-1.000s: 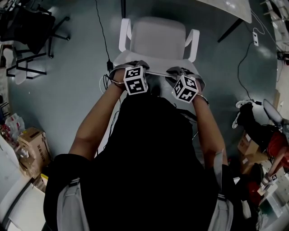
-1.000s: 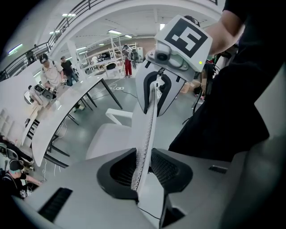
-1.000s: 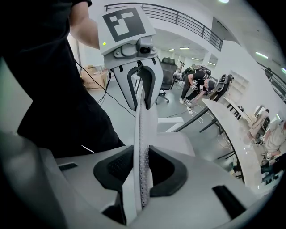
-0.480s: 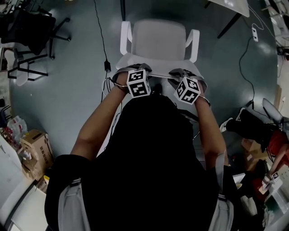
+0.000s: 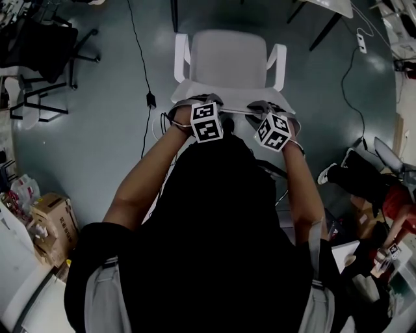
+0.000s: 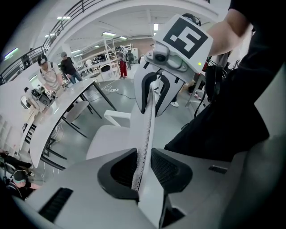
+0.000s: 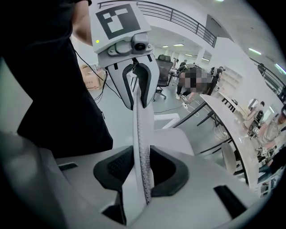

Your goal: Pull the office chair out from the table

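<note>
The chair [image 5: 227, 62] is white, with a broad plain seat, an armrest [image 5: 181, 55] at each side, and a thin backrest whose top edge is perforated. It stands on the grey floor [image 5: 110, 149] just ahead of the person, apart from the desk [image 5: 333, 6], whose corner shows at the top right.

The left gripper [image 5: 194, 106] is clamped on the left part of that top edge and the right gripper [image 5: 268, 109] on the right part. In each gripper view the edge runs between the dark pads, which press on it.

Far left stand dark seats [image 5: 45, 45] and boxes [image 5: 52, 218]. Then comes open floor, crossed by a cable [image 5: 144, 71] beside the chair. Right of the chair the floor is open up to a desk leg [image 5: 324, 34], with clutter [image 5: 377, 195] along the right edge.
</note>
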A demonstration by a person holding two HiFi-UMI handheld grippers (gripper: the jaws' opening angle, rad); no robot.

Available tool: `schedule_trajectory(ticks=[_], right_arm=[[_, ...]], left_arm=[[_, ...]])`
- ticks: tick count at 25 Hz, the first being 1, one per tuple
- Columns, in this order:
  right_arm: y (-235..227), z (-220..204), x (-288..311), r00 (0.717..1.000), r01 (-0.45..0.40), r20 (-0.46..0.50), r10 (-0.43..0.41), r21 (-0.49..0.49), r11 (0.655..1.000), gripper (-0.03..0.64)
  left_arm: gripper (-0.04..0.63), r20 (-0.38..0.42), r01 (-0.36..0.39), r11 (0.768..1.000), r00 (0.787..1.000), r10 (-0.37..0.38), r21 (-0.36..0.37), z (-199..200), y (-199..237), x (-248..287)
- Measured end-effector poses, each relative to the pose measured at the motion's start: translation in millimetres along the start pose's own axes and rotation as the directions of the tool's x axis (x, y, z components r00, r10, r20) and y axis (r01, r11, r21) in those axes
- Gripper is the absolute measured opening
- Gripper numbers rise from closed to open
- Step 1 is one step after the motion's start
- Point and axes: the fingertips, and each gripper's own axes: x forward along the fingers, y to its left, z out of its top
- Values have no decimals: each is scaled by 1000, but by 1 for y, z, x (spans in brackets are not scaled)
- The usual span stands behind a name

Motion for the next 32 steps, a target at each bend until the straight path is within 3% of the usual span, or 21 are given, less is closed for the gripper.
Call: schedule_trajectory(ticks=[16,24,26,28,30,32], right_arm=[[16,-11,-13,999,45,-17,-45,26,999,109],[17,-11,-14,1000,7,-9,-7,31,999,110],[8,-5,-15,1000,-28,-5,29,79,996,120],[-6,14,-21,997,-67,35,63,107,992,121],[-14,39,-39,989,-84,130,68,127,988,120],[-18,63,-69,959,-95,280,39,189,977,118]], left_arm=[[109,23,-6,1000,1000,6,10,13,-20,-1],[112,11,-31,999,999,31,25,13,-24,0],[183,47,-6,1000,999,6,-10,15,-17,0],[195,122,13,996,993,-3,-83,16,2,-10],[193,219,9,988,975,25,-152,24,14,-28],[193,309,8,981,949,53,-191,37,15,-48]])
